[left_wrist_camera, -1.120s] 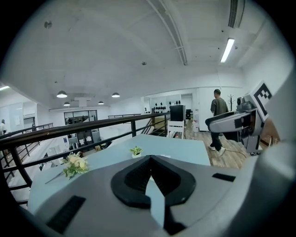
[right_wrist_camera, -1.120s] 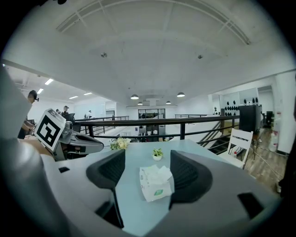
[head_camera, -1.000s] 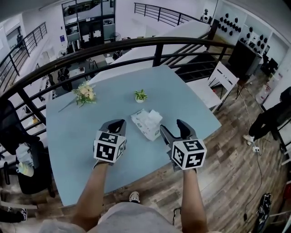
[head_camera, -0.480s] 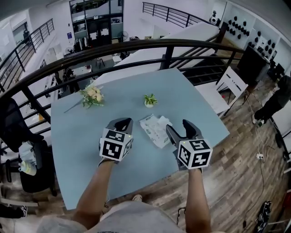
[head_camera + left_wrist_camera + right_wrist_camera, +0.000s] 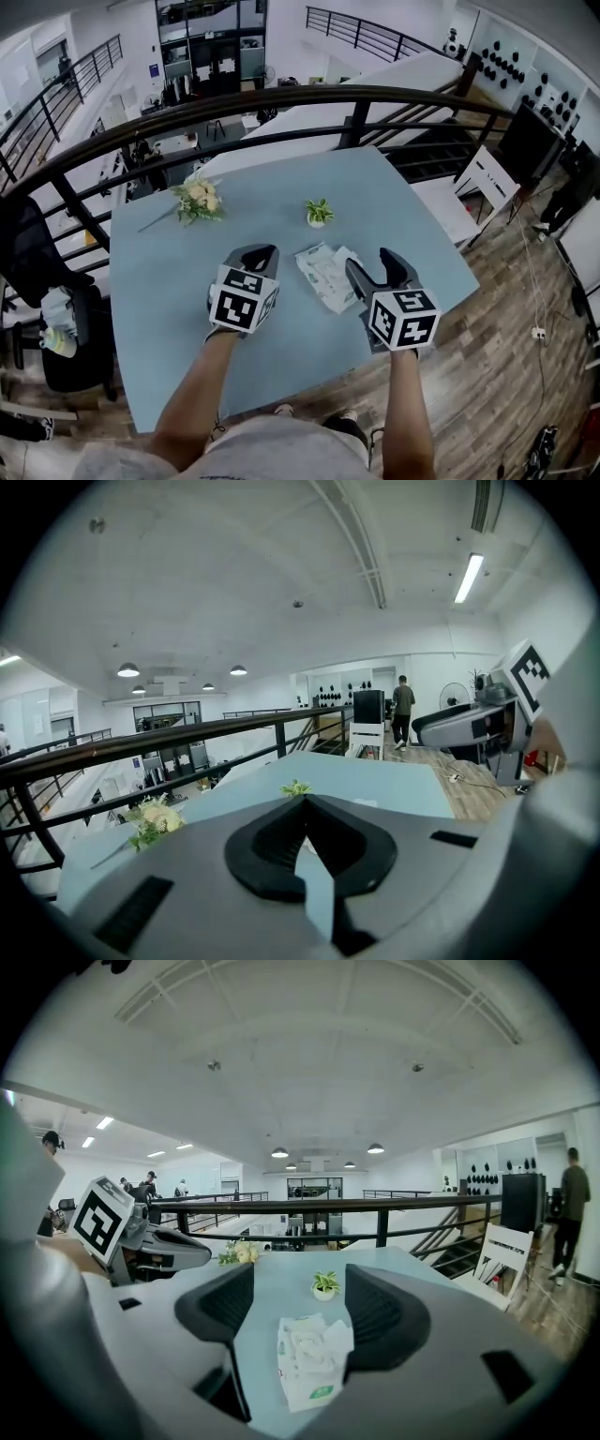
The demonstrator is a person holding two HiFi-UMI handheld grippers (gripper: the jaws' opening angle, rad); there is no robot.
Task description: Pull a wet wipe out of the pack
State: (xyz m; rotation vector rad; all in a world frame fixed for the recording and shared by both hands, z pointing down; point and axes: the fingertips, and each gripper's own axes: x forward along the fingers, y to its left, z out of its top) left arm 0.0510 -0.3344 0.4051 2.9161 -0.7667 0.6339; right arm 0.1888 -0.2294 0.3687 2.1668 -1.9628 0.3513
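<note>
The wet wipe pack (image 5: 328, 275) is white with a small green mark at its near end and faint greenish print along one side. In both the head view and the right gripper view the lettering is too small to read. A crumpled white wipe or flap stands up from the top of the pack. The only other markings are the black-and-white square codes on the marker cubes (image 5: 243, 307) of the two grippers, which carry no letters. The pack lies flat on the pale blue table (image 5: 159, 281). The left gripper (image 5: 253, 258) is to the left of the pack and apart from it. Its black pads meet at the tips, leaving only a thin slit lower down through which the table shows, and nothing is caught between them. The right gripper (image 5: 378, 267) is just to the right of the pack, with its jaws spread wide and holding nothing. In its own view the pack shows in the gap between the two dark pads, lying on the table ahead and below them rather than gripped. Whether the left-hand pad brushes the pack's edge cannot be made out. Beyond the pack stands a small potted plant (image 5: 319, 212) in a white pot. Farther off, to the left of the pack, a bunch of pale flowers (image 5: 199, 199) lies on the table. A dark railing (image 5: 281, 98) runs behind the table's far edge.
</note>
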